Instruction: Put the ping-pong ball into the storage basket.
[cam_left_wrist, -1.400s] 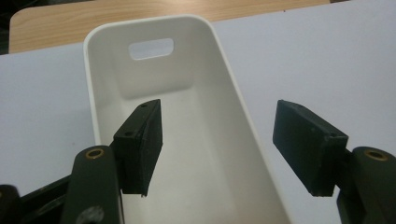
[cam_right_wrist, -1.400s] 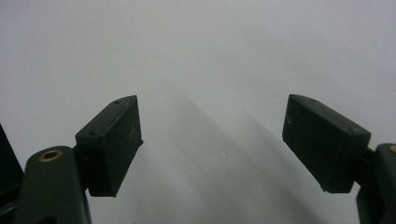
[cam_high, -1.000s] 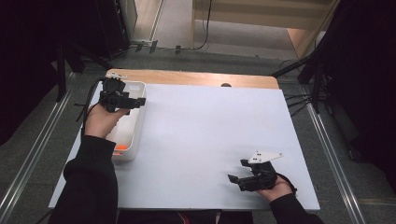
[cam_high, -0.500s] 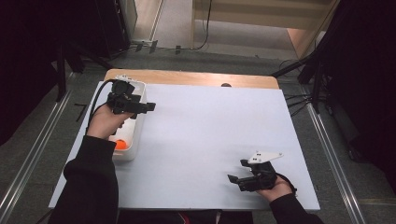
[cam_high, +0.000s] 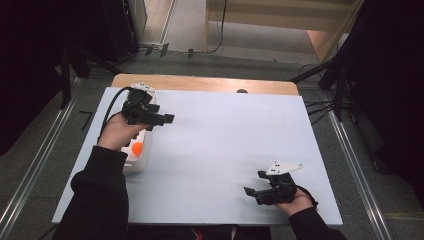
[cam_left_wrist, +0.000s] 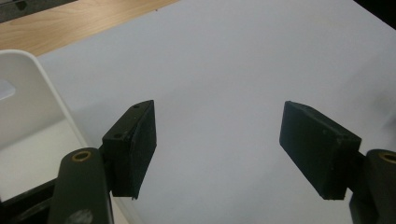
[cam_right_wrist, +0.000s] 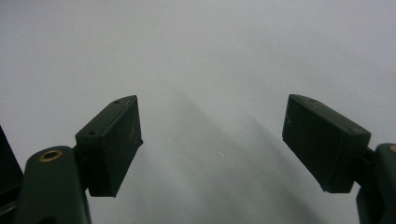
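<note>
- The left gripper (cam_high: 167, 119) hangs above the tabletop (cam_high: 220, 140) with its jaws apart and nothing between them.
- A white bin (cam_high: 139, 159) sits just beside and below the left jaws, on their near-left side; its wall (cam_left_wrist: 28, 93) shows left of the jaws in the left gripper view.
- An orange thing (cam_high: 136, 147) lies inside that bin, behind the left jaws and under the left hand (cam_high: 119, 134).
- The right gripper (cam_high: 254, 184) rests low over bare tabletop, well apart from the bin, jaws spread and empty.
</note>
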